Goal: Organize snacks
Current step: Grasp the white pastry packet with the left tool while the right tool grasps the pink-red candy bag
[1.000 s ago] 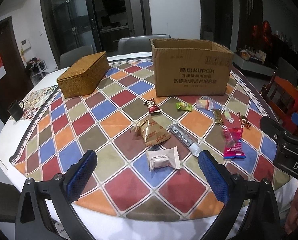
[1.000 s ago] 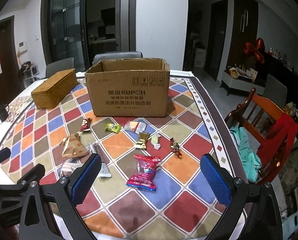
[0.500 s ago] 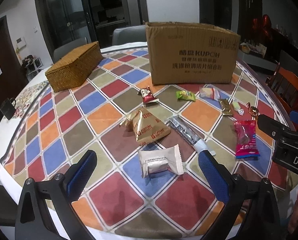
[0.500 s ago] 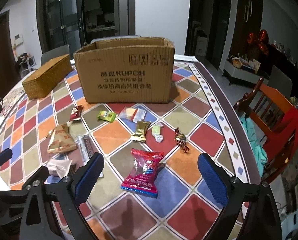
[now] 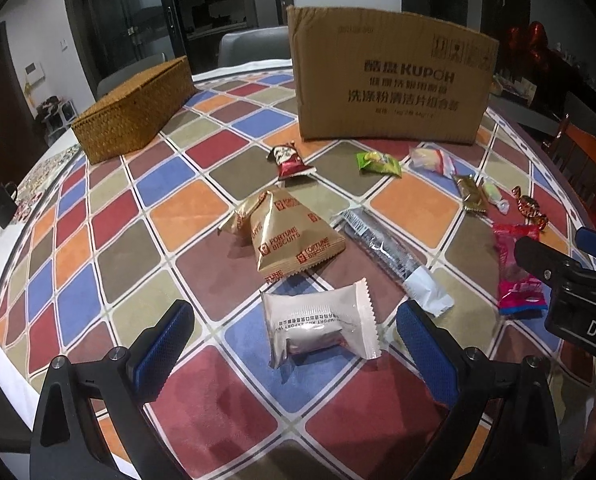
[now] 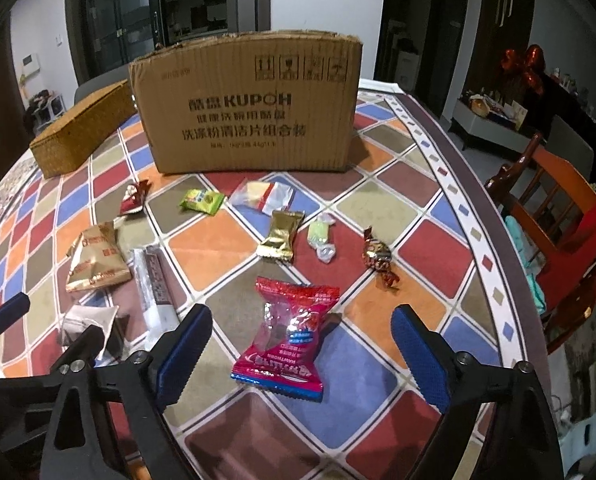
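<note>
Left wrist view: left gripper (image 5: 294, 344) spread wide, white packet (image 5: 321, 324) lying between its pads, untouched. Right gripper (image 6: 298, 350) closing from wide around red packet (image 6: 288, 332), clear of it. Beyond stands the cardboard box (image 6: 246, 106).

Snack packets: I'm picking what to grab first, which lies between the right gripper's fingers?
The red packet, lying between the closing right gripper's untouching fingers; the others lie farther off.

Dim indoor light falls from above on my table (image 5: 202, 208); wrappers glint faintly. Fisheye bending curves its rim, black vignette fills the corners, and background rooms sit dark and soft.
</note>
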{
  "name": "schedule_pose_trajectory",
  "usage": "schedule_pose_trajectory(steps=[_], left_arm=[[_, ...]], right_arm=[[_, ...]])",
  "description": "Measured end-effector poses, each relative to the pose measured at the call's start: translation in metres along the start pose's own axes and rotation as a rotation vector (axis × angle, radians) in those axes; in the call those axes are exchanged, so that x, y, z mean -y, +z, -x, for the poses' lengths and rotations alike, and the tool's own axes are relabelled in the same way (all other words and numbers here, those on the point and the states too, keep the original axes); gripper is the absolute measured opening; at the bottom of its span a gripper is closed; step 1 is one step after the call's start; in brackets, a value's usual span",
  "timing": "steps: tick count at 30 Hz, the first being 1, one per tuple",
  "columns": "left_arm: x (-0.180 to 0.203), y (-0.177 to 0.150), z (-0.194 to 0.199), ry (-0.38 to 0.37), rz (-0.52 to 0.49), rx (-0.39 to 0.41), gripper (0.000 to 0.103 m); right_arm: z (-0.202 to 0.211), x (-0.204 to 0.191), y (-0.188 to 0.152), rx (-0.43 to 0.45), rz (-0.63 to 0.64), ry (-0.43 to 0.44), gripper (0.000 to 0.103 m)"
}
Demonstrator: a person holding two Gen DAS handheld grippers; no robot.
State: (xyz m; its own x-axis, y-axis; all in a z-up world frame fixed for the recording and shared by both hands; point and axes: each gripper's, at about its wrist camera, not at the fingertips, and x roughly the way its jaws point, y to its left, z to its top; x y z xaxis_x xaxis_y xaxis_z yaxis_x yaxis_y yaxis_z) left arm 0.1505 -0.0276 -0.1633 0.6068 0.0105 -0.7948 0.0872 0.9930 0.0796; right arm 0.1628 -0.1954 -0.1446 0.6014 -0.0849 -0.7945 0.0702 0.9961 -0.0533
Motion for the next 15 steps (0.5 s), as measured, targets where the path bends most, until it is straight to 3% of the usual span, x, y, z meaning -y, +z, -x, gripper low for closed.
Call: schedule_pose_trajectory(steps=[10,13,15], left_arm=[[0.001,-0.002,-0.015,-0.003,-0.011,-0.028,0.094],[0.000,-0.003,-0.021,-0.002,-0.014,-0.046,0.085],[0.000,-0.003,-0.024,-0.011,-0.011,-0.060,0.072]], right_arm=[[-0.023,-0.003,0.000,-0.052,-0.003,0.001,0.088],[-0.028,-0.005,0.000,-0.065,-0.003,0.006,0.085],[-0.031,-0.006,-0.001,-0.073,-0.001,0.006,0.083]])
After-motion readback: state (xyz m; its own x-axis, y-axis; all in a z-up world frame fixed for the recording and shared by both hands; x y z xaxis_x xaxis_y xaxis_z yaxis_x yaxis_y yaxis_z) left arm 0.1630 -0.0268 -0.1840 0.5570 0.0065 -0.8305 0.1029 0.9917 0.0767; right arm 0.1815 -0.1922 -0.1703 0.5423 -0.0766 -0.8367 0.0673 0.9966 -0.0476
